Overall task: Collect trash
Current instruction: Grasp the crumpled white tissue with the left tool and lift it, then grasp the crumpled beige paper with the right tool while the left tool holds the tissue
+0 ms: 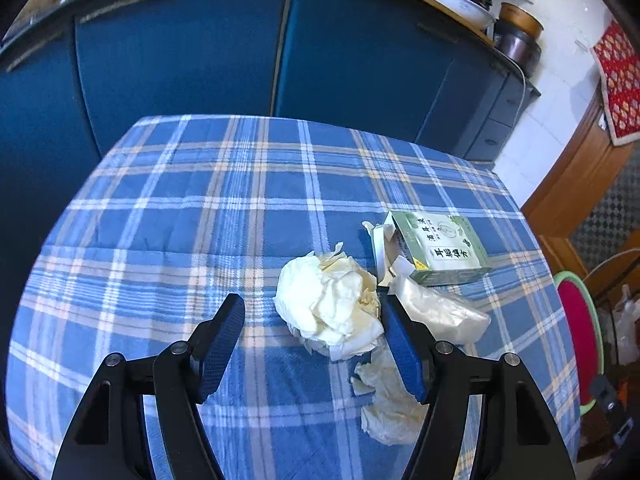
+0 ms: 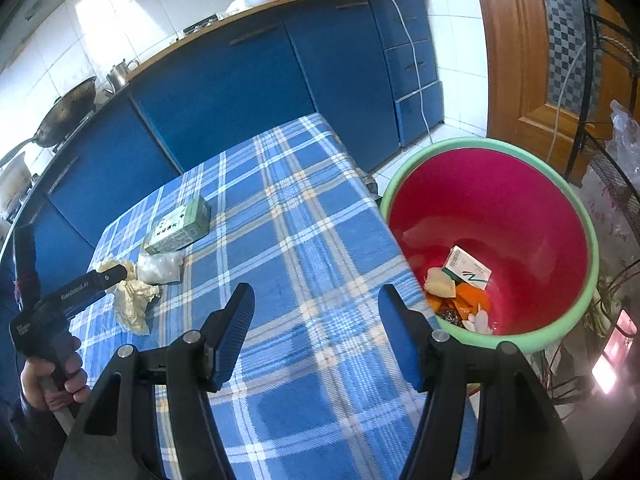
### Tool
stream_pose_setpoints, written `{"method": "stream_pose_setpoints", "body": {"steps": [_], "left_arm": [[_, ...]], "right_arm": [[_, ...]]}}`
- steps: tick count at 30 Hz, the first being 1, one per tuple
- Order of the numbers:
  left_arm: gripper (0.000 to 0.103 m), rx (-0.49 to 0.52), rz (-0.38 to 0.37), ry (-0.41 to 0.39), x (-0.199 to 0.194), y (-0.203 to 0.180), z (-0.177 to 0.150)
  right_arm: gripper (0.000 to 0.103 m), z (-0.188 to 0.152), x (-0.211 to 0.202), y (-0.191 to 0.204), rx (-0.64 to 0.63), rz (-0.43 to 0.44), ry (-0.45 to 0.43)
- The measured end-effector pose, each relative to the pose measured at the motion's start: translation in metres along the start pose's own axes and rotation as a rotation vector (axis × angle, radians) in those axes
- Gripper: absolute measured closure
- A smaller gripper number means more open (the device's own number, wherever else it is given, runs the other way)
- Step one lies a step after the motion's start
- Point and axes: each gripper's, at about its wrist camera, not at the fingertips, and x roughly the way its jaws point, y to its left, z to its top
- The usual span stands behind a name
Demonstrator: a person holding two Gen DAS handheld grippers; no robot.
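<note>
A crumpled white tissue (image 1: 328, 304) lies on the blue plaid tablecloth (image 1: 200, 220). My left gripper (image 1: 313, 300) is open and straddles it; the right finger (image 1: 400, 344) is at its edge and the left finger stands apart. Beside it lie a clear plastic bag (image 1: 436, 312), a green box (image 1: 440, 248) with an open flap, and a flatter tissue scrap (image 1: 388, 400). In the right wrist view my right gripper (image 2: 315, 292) hangs open over bare cloth. The left gripper (image 2: 108, 276) reaches the tissue (image 2: 132, 300) there. A red bin with a green rim (image 2: 592, 240) holds trash.
The bin stands just off the table's right edge (image 2: 384, 216) and holds a small white box (image 2: 466, 268) and orange scraps. Blue cabinets (image 2: 224, 80) run behind the table. A wooden door (image 2: 520, 60) and a metal chair (image 2: 608, 80) are at right. A person's hand (image 2: 52, 376) grips the left tool.
</note>
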Motion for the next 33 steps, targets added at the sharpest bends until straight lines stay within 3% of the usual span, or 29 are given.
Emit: {"method": "stream_pose_setpoints", "body": {"steps": [3,4,5,17,33], "left_arm": [[0.036,-0.01,-0.024,0.007,0.006,0.0,0.0],[0.053,-0.009,-0.031,0.009,0.007,0.0,-0.001],[0.059,-0.003,-0.028,0.016,0.009,-0.001,-0.002],[0.06,0.006,-0.015,-0.076,-0.041,0.014,-0.006],[0.06,-0.018,0.068,-0.124,-0.095,0.058,-0.028]], "right_arm": [[0.037,-0.001,0.005,0.004,-0.007,0.005,0.012],[0.037,-0.002,0.006,0.005,-0.01,0.007,0.015],[0.037,-0.002,0.007,0.006,-0.013,0.008,0.017],[0.037,-0.003,0.004,0.021,-0.03,0.039,0.008],[0.037,-0.008,0.01,0.083,-0.102,0.14,0.034]]}}
